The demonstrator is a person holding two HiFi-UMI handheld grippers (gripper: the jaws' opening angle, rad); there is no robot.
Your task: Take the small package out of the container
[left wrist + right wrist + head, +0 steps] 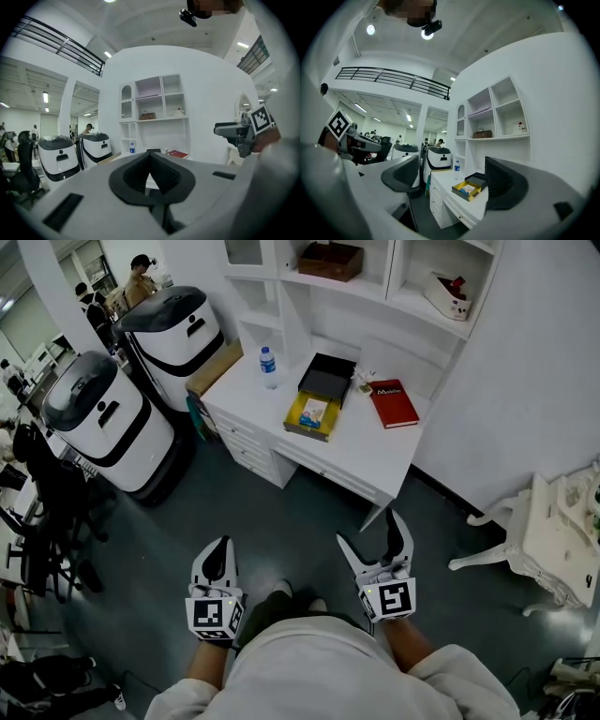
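Small package: one only. Lies inside single yellow container on white desk, beside one black lid, one red book, one water bottle. Book's white title unreadable. Sits well ahead of both grippers. Left gripper pinched together, empty; right gripper spread wide, empty.

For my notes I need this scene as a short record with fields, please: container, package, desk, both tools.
container: yellow box, open, on the white desk
package: small package, lying inside the yellow box
behind box: black tray
also on desk: water bottle, red book
left tool: shut, empty, away from desk
right tool: open, empty, away from desk
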